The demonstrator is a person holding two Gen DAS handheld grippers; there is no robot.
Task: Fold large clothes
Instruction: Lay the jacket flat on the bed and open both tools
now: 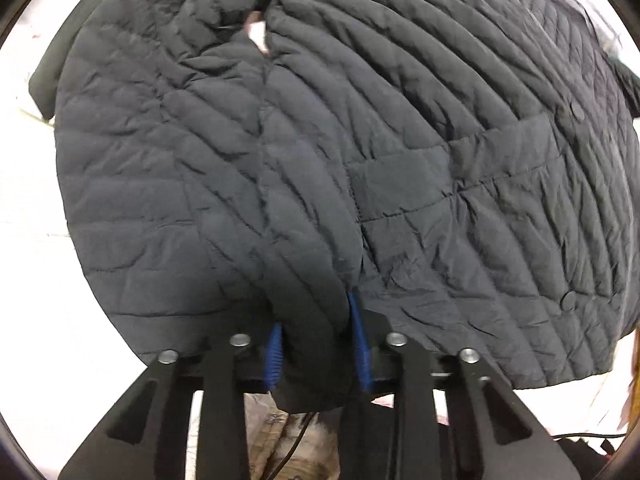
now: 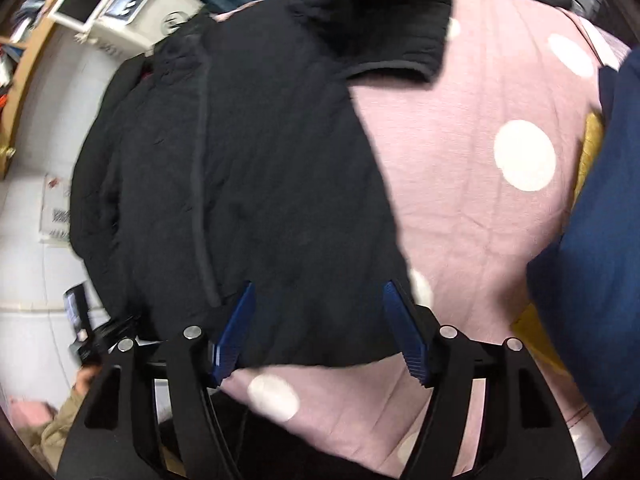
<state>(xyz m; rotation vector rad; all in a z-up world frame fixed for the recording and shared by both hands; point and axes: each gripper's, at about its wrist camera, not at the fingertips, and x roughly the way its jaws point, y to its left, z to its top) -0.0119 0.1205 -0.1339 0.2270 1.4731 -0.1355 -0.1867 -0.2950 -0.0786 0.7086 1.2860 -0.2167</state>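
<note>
Right view is blurry, so the jacket (image 2: 240, 168) is just a black blob on the pink blanket (image 2: 480, 208); its quilting only shows in the left view. Left gripper (image 1: 316, 344) pinches a jacket fold, right gripper (image 2: 320, 328) hovers wide open over the hem.

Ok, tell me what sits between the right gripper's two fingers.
In the right wrist view, the right gripper is open with the black jacket's hem between its fingers, lying on the pink dotted blanket.

Black grippers (image 2: 318, 328) — blue ribbed pads (image 2: 236, 332), silver screws.
</note>
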